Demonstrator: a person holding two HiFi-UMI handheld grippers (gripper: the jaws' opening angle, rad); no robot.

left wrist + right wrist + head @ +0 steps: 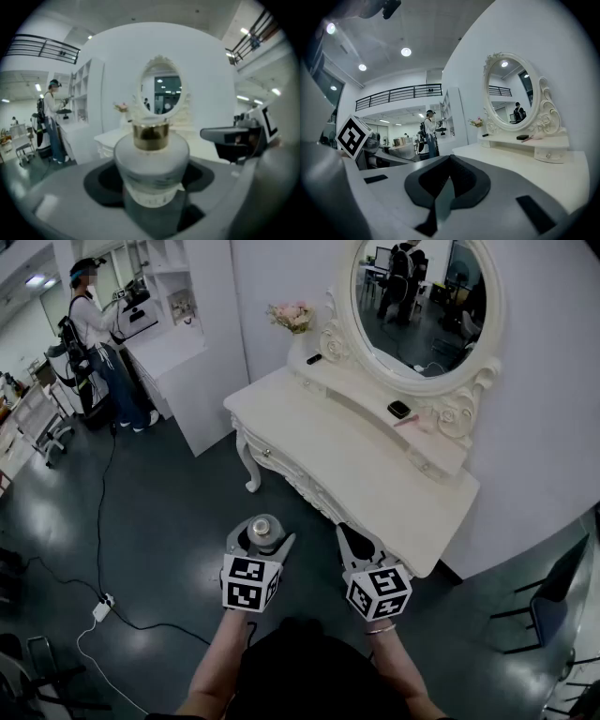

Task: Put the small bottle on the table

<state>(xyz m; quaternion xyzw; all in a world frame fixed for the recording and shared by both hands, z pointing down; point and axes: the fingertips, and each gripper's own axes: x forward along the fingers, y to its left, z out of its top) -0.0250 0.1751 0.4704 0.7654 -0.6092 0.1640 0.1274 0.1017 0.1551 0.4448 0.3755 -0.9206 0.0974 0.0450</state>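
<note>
I have the left gripper [262,540] clamped on the bottle [151,165]; its jaws stand wide, one pad on each side of the pale round body, and the gold cap [151,136] rises upright above them; the bottle hangs in the air over the dark floor [169,521], clear of the table [375,479] and a little short of its near edge. The right gripper [354,540] sits just beside the left, close to the table's front corner; in the right gripper view its jaws are pressed together at the tips with nothing between them. Both marker cubes face up at me in the head view, with the person's forearms below them. The table is white with carved legs and a drawer front; a raised shelf [412,432] runs along its back, and on it lie a small black thing [399,409] and a pink one just beside it, too small for me to tell what they are; at the shelf's far end stands a bunch of pink flowers [291,315]. An oval mirror [422,306] in a carved white frame stands over the shelf. Well off to the left a second person [94,334] stands at a white counter; a cable [103,521] trails across the floor to a power strip [101,610]. A dark chair [548,601] stands at the right by the wall.
</note>
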